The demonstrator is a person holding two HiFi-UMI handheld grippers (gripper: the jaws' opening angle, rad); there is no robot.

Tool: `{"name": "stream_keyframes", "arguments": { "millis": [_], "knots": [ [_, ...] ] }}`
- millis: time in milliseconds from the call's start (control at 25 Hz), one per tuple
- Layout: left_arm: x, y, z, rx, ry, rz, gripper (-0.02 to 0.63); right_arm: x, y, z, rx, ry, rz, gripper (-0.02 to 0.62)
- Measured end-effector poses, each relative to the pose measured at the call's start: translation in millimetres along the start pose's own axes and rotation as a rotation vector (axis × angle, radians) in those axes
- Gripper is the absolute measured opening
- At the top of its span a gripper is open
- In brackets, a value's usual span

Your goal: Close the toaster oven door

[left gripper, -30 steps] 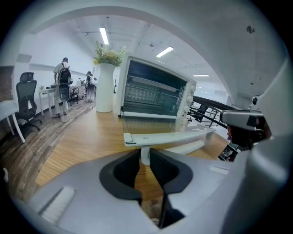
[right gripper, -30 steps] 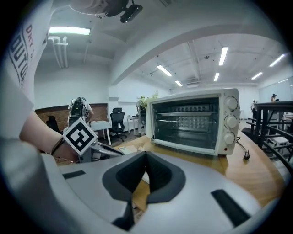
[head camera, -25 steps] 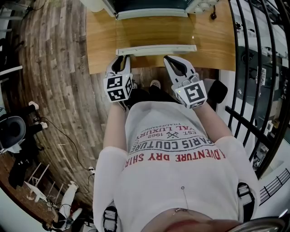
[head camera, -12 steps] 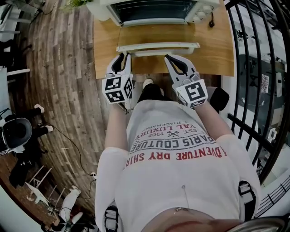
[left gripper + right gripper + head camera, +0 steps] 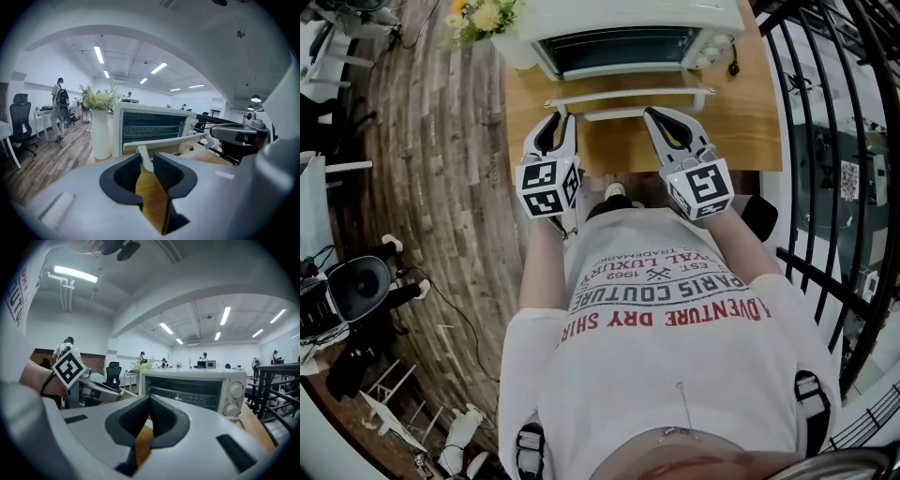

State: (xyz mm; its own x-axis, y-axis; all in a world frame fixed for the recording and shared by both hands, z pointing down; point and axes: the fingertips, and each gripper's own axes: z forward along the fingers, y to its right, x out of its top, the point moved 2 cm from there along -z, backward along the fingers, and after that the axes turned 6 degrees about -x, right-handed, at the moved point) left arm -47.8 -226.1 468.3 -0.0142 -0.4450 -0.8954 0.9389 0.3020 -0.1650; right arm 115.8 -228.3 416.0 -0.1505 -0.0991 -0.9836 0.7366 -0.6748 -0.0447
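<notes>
Left gripper clenched on left post of white bar handle. Right gripper jaws pressed together at handle's right end, contact unclear. Both higher than a second ago. Glass-paned oven door, flat before, now tilted partway up toward white boxy toaster oven on light wooden table.

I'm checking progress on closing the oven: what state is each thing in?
toaster oven: open, cavity showing.
door: tilted part-way up, not shut.
left gripper: shut on the door handle.
right gripper: jaws together, tips by the door handle.
vase: upright beside the oven.
</notes>
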Motion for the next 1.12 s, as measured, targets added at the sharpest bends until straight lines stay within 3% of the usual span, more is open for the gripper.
{"name": "stream_keyframes", "arguments": {
  "millis": [520,1120],
  "knots": [
    [67.5,-22.4,28.3,-0.010,0.082,0.032,0.084,27.1,22.0,27.7,-0.060,0.023,-0.019,-0.011],
    [99.6,-37.9,50.8,-0.010,0.094,0.018,0.088,37.4,41.2,40.3,-0.109,0.032,-0.034,-0.011]
  ]
}}
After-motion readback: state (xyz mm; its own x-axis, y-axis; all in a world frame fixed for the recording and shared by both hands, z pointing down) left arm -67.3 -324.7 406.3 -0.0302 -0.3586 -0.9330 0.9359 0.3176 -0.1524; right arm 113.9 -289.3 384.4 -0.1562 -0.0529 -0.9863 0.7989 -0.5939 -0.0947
